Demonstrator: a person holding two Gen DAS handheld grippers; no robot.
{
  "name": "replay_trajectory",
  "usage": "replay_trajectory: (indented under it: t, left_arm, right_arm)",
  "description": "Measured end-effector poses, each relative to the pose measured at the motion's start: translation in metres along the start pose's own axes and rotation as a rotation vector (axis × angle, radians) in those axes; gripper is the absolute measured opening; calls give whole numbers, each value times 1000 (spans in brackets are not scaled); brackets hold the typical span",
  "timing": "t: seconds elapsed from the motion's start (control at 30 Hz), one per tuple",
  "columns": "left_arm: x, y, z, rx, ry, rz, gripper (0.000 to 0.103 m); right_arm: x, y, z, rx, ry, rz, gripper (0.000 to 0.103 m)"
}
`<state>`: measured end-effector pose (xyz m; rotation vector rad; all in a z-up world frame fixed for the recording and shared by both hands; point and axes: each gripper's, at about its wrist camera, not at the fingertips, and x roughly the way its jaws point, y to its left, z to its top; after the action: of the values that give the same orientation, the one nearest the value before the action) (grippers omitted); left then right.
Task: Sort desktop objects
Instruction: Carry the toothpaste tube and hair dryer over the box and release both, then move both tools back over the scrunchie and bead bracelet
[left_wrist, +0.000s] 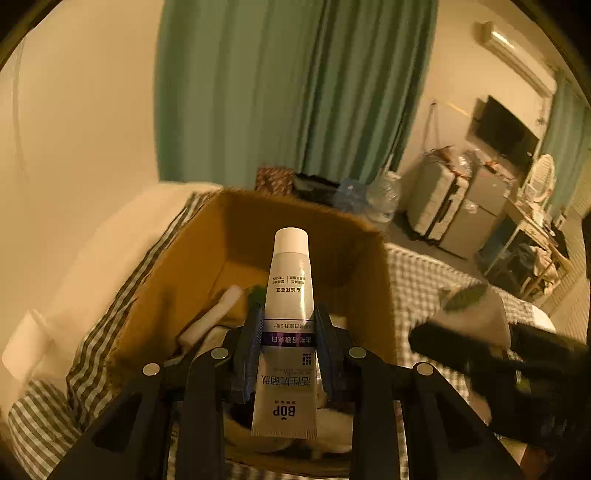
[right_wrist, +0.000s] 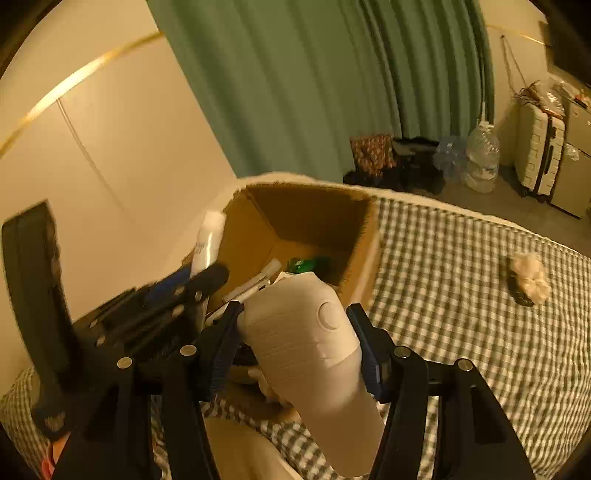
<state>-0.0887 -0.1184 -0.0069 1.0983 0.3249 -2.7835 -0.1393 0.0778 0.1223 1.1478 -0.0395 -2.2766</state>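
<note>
Left claw (left_wrist: 288, 332) grips a white tube (left_wrist: 290, 295) above the open cardboard box (left_wrist: 369, 258); the right claw (right_wrist: 295, 332) clamps a white device (right_wrist: 306, 343). Only the right view shows a pale wad (right_wrist: 530, 278) on the checked bedcover (right_wrist: 461, 295).

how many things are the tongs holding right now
2: a BOP toothpaste tube in the left tongs, and a white plastic device in the right tongs, both above the cardboard box.

We cannot tell what the blurry white things (left_wrist: 210, 321) deep in the box (left_wrist: 192, 266) are; the tube (left_wrist: 286, 332) hides some.
</note>
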Motion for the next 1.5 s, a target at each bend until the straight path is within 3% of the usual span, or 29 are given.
replay_trajectory:
  t: [0.2,0.23,0.27,0.3,0.33,0.43,0.57,0.73,1.0,1.17,1.5]
  left_arm:
    - [24,18,-11,-11,56,25,31]
    - [26,19,-12,-13,51,37,44]
    - [26,19,-12,-14,40,42,70]
    - [25,17,-11,-12,25,43,93]
    - [23,15,-12,-12,9,45,98]
    - [18,5,-10,-8,-20,24,100]
    - [11,-10,-5,31,-10,17,102]
    - [-9,-48,-5,79,-42,-19,103]
    - [-12,-131,-26,98,-15,-121,103]
    - [12,-186,-45,144,45,-146,103]
    - [111,-277,-55,193,121,-152,103]
  right_arm:
    - [43,2,24,41,29,12,63]
    - [44,3,27,48,22,10,75]
    - [43,4,30,53,12,6,87]
    - [40,2,33,60,-14,3,89]
    - [38,4,35,67,-36,4,89]
    - [23,-3,41,95,-100,30,89]
    - [-4,-26,30,135,-146,-15,89]
    - [-45,-72,3,191,-190,-145,89]
    - [-123,-153,-39,276,-265,-346,89]
    - [-145,-201,-66,323,-291,-436,91]
    - [-104,-318,-103,500,-271,-507,91]
